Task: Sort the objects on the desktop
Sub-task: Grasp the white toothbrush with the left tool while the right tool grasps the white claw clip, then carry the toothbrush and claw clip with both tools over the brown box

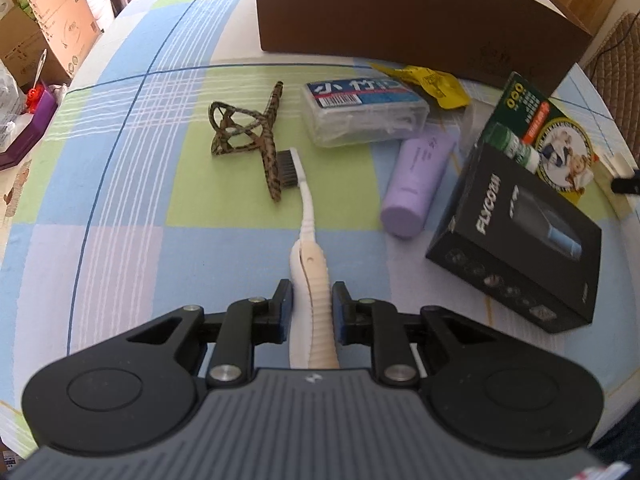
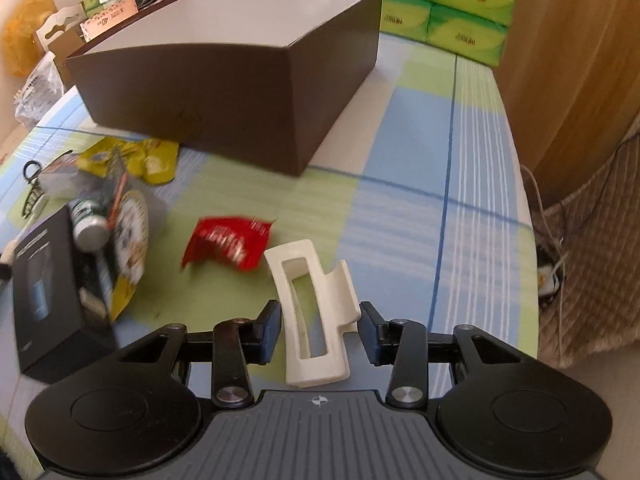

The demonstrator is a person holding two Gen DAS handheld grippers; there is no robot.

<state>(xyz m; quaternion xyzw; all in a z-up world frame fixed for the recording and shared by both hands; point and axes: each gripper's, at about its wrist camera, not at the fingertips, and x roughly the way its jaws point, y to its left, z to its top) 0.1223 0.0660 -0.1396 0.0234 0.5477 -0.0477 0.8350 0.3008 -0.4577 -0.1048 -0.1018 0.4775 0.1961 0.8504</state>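
While the checked tablecloth (image 1: 120, 200) filled most of both views, the big brown box (image 2: 224, 92) sat across the top of each frame, with the black Flyco box (image 1: 516, 240) at the right of the left wrist view. Lower centre there, the left gripper (image 1: 312, 308) was clamped tight on the white toothbrush (image 1: 308, 216) handle, bristles pointing up-frame beside the leopard hair claw (image 1: 248, 136). Over in the right wrist view, the right gripper (image 2: 320, 328) had its jaws against the white hair clip (image 2: 312, 316) at lower centre, though I couldn't tell if they really pressed it, with a red wrapper (image 2: 228, 244) just up-left.

The left tool (image 1: 312, 308) points steeply down, its jaws clamped tight. The right tool (image 2: 320, 326) tilts down too, jaws half apart.
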